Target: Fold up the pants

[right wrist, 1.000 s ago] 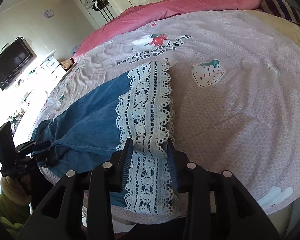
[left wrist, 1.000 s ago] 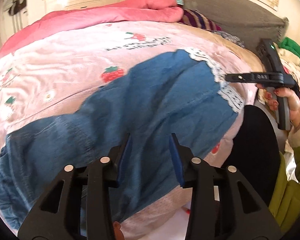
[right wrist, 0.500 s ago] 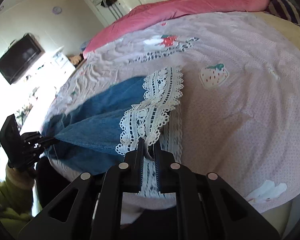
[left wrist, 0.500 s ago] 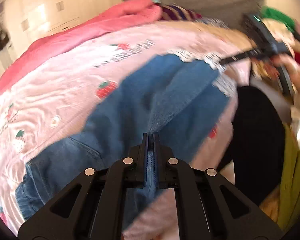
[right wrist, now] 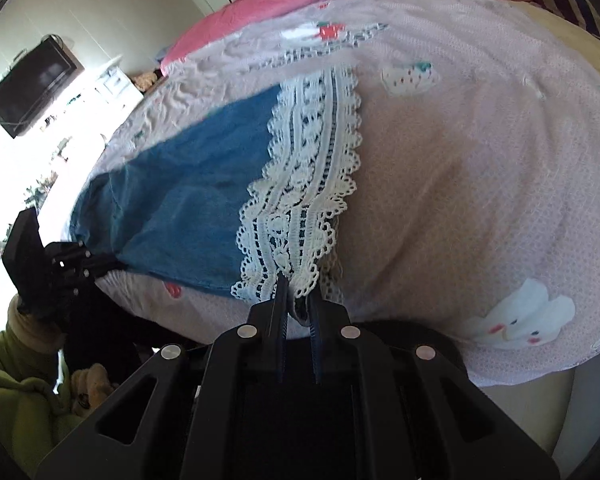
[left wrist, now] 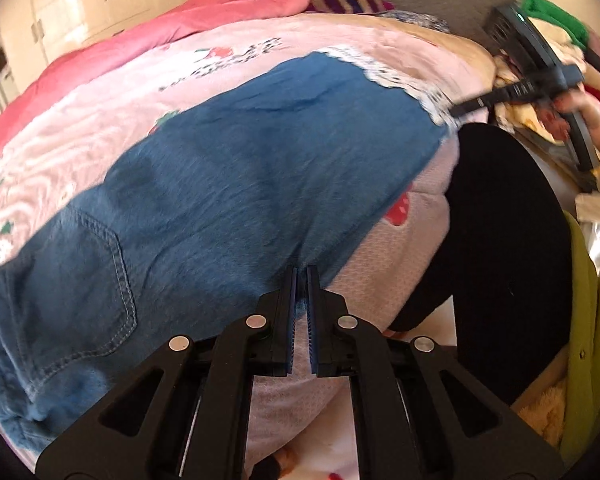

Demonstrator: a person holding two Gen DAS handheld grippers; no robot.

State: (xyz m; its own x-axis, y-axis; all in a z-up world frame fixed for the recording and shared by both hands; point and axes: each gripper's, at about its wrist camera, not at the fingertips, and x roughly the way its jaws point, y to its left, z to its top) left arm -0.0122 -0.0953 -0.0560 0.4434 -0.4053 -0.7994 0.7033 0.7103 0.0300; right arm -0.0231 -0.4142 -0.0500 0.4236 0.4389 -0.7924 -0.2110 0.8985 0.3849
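Blue denim pants [left wrist: 228, 184] with a white lace hem [right wrist: 304, 184] lie stretched across the pink strawberry bedspread [left wrist: 112, 120]. My left gripper [left wrist: 302, 274] is shut on the near edge of the denim, close to the back pocket [left wrist: 68, 272]. My right gripper [right wrist: 298, 280] is shut on the lace hem at the near edge of the bed. Each gripper shows in the other's view: the right gripper [left wrist: 460, 111] at the lace end, the left gripper [right wrist: 112, 264] at the waist end. The cloth hangs taut between them.
A rolled pink quilt [left wrist: 204, 12] lies along the far side of the bed, with a striped pillow [left wrist: 340, 0] beside it. A person's green sleeve [right wrist: 16, 392] and dark trouser leg [left wrist: 508, 240] stand at the bed's edge. A wall television [right wrist: 32, 80] hangs at left.
Both grippers went from open to shut, the left on the denim edge, the right on the lace hem. The pants have been pulled straighter and flatter toward the near edge of the bed.
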